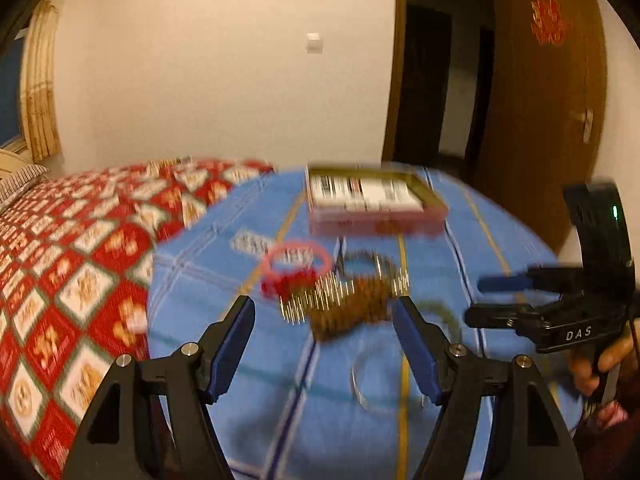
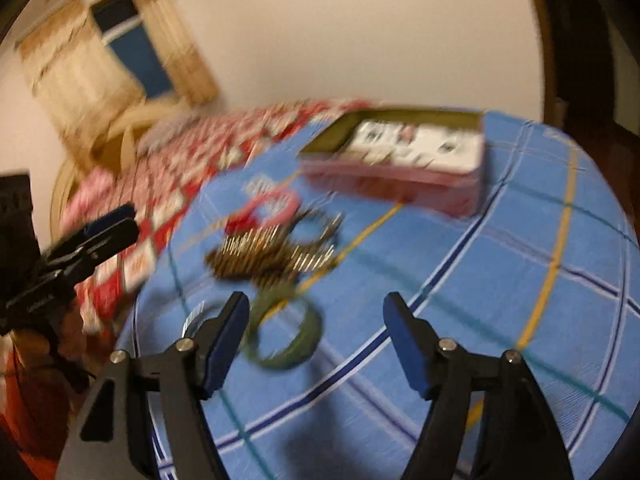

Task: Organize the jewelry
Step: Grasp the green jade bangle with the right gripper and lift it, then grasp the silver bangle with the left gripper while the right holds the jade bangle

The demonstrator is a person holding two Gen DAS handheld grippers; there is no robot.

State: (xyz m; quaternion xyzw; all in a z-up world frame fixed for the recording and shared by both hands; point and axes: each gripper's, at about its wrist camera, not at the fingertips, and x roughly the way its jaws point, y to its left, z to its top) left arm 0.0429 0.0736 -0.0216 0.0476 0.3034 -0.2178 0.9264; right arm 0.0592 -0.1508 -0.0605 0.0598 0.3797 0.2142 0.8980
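Note:
A blurred heap of jewelry lies on the blue checked cloth (image 1: 460,240): a pink bangle (image 1: 298,258), a red piece (image 1: 280,285), a brown beaded bracelet (image 1: 352,314), a silver bangle (image 1: 360,384) and a green bangle (image 2: 290,338). Beyond the heap stands an open pink tin box (image 1: 372,200) with printed cards inside. My left gripper (image 1: 324,312) hangs open just short of the brown beads, with nothing between its pads. My right gripper (image 2: 316,316) is open and empty too, with the green bangle lying on the cloth by its left finger. Both grippers also show from the side, the right gripper (image 1: 486,300) and the left gripper (image 2: 124,225).
A red and white patterned quilt (image 1: 80,260) covers the bed left of the blue cloth. A brown door (image 1: 552,120) stands at the right, beside a dark doorway. Curtains and a window (image 2: 120,52) are at the far left. A hand (image 1: 600,364) holds the right gripper.

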